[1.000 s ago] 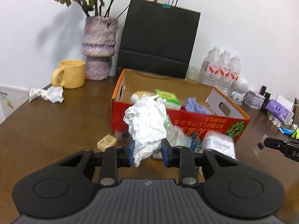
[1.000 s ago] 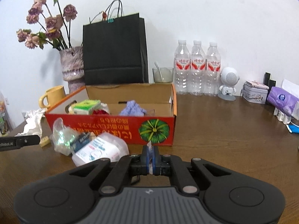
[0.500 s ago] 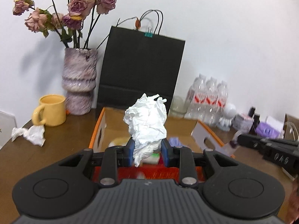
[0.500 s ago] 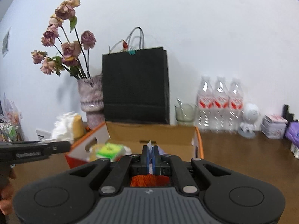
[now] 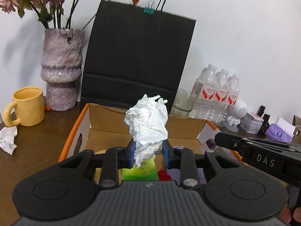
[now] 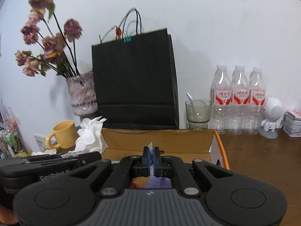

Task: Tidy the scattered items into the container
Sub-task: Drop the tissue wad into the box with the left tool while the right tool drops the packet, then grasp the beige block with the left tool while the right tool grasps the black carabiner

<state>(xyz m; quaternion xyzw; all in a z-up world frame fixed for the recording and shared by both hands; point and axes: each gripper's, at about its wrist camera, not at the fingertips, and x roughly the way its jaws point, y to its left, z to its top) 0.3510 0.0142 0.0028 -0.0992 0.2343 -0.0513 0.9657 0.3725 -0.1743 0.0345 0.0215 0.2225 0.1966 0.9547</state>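
Note:
My left gripper (image 5: 147,153) is shut on a crumpled white paper ball (image 5: 147,126) and hovers over the near part of the open cardboard box (image 5: 88,124) with orange rims. Below it in the box lie a green packet (image 5: 140,171), something red (image 5: 164,175) and a purple cloth (image 5: 175,173). My right gripper (image 6: 151,158) is shut on a thin clear scrap (image 6: 150,146) that sticks up between its pads, also above the box (image 6: 160,141) and the purple cloth (image 6: 158,181). The two grippers hang side by side, the left one (image 6: 47,167) at the right one's left.
A black paper bag (image 5: 135,60) stands right behind the box. A vase of dried roses (image 5: 61,71), a yellow mug (image 5: 28,106) and another crumpled tissue (image 5: 7,139) sit to the left. Water bottles (image 6: 239,98), a glass with a spoon (image 6: 197,113) and a white figurine (image 6: 270,116) sit at the right.
Both grippers have moved forward and a little up, from in front of the box to over it. The loose items on the table before the box have dropped out of view.

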